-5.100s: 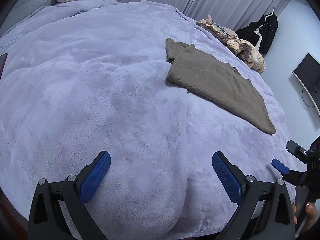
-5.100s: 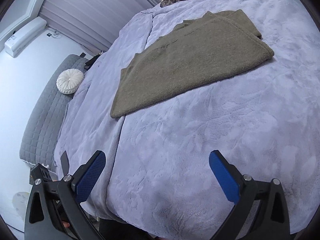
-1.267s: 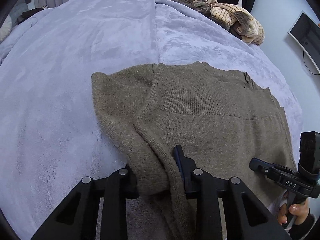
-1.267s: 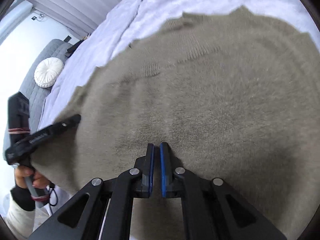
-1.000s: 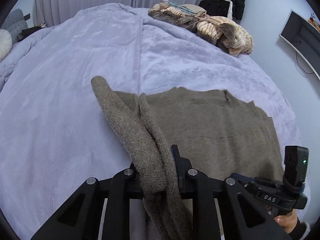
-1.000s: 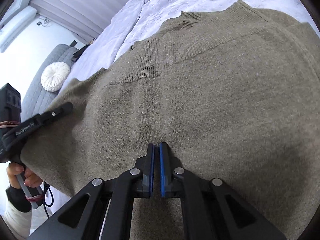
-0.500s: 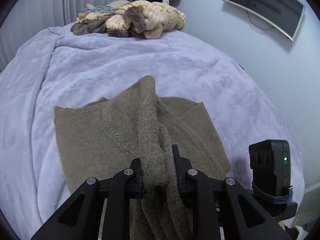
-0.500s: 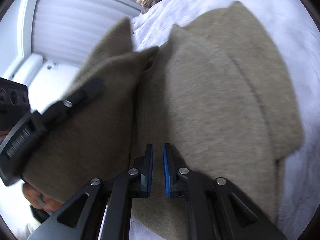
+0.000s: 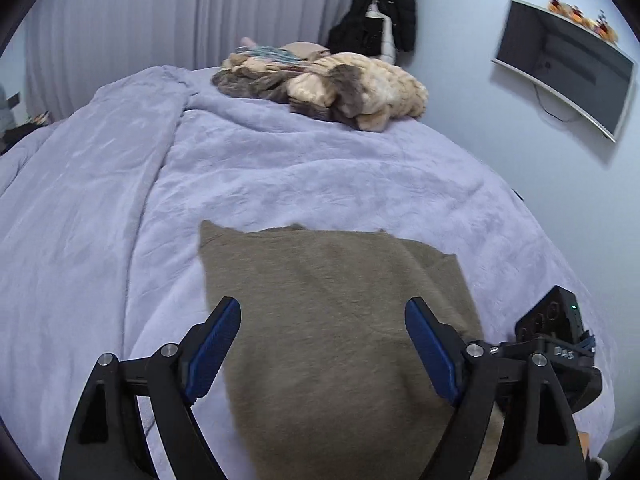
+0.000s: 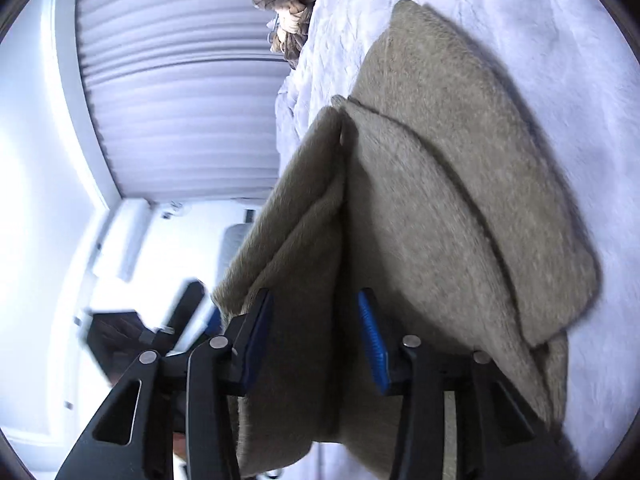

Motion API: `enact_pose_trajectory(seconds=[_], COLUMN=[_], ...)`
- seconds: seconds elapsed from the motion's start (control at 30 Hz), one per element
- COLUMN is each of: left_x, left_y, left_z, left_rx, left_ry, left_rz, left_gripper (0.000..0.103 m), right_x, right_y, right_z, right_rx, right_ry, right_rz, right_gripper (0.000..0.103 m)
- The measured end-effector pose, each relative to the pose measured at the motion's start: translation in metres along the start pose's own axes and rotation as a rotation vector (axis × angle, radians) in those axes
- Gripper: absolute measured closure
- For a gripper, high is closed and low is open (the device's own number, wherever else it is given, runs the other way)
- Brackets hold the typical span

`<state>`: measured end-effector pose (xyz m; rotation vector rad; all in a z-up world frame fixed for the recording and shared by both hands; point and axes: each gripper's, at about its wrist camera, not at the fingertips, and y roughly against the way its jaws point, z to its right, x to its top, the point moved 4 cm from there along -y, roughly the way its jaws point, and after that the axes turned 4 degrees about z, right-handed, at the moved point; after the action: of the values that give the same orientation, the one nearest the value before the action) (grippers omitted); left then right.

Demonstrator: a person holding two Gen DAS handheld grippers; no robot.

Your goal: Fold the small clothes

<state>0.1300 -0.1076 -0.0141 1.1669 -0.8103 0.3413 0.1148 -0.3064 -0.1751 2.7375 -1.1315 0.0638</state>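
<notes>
An olive-brown knit sweater (image 9: 328, 320) lies folded over itself on the lilac blanket (image 9: 200, 168) of the bed. My left gripper (image 9: 324, 346) hovers just above its near end, jaws opening wide, with cloth below the blue pads (image 9: 216, 344) but not pinched. In the right wrist view, rolled on its side, the sweater (image 10: 460, 184) shows stacked layers. My right gripper (image 10: 314, 340) has its jaws opening, with a loose fold of the sweater between them and the pads not pressing. The right gripper's body (image 9: 556, 340) shows at the sweater's right edge.
A heap of beige and brown clothes (image 9: 328, 84) sits at the far end of the bed. A dark coat (image 9: 376, 20) hangs by the curtains, and a wall screen (image 9: 560, 64) is on the right. The bed edge drops off close to the right of the sweater.
Both grippers carried the sweater's lifted end across and over the rest of it. Both then went from shut on the cloth to open, and the folded sweater dropped flat.
</notes>
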Motion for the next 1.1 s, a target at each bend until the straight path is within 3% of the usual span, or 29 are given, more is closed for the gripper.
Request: enact_pose_trajectory(seconds=[0.1,0.17,0.27,0.4,0.43,0.5,0.53,0.57,0.67,0.8,0.87,1.0,1.1], left_x=[-0.016,-0.032,-0.051,-0.067,-0.069,-0.068,-0.067,-0.065,-0.052,-0.034,-0.035,-0.052,-0.059], left_y=[-0.007,-0.012,-0.022,-0.035,-0.036,-0.038,-0.037,-0.035,-0.026,-0.020,-0.028,-0.051,-0.058], left_z=[-0.049,-0.076,-0.095,-0.098,-0.097,-0.095,-0.095,-0.095,-0.083,-0.049,-0.030,-0.011,-0.012], left_rx=[0.100,0.147,0.174,0.178,0.183,0.196,0.202,0.203,0.143,0.084,0.081,0.076,0.081], left_ry=[0.114,0.175,0.200,0.193,0.191,0.188,0.188,0.188,0.167,0.090,0.030,-0.014,-0.006], left_rz=[-0.034,-0.066,-0.111,-0.151,-0.148,-0.149,-0.153,-0.160,-0.138,-0.098,-0.101,-0.144,-0.148], left_gripper=[0.018,0.018,0.018,0.018,0.018,0.018,0.018,0.018,0.018,0.018,0.018,0.017,0.006], right_x=[0.009,0.016,0.022,0.026,0.026,0.025,0.023,0.021,0.024,0.029,0.032,0.027,0.032], right_y=[-0.005,-0.009,-0.019,-0.028,-0.036,-0.055,-0.060,-0.062,-0.049,-0.018,0.000,0.056,0.058], right_z=[-0.003,-0.006,-0.013,-0.022,-0.027,-0.042,-0.047,-0.056,-0.098,-0.124,-0.112,-0.068,-0.026], right_rx=[0.004,0.012,0.059,-0.030,-0.071,-0.201,-0.264,-0.292,-0.223,-0.213,-0.249,-0.337,-0.420], right_ry=[-0.009,-0.006,-0.014,0.020,0.065,0.190,0.247,0.297,0.419,0.531,0.528,0.401,0.337], right_rz=[-0.032,-0.055,-0.068,-0.122,-0.138,-0.161,-0.168,-0.161,-0.104,-0.052,-0.033,0.009,0.008], right_gripper=[0.050,0.038,0.026,0.025,0.027,0.063,0.087,0.087,0.087,0.087,0.087,0.087,0.087])
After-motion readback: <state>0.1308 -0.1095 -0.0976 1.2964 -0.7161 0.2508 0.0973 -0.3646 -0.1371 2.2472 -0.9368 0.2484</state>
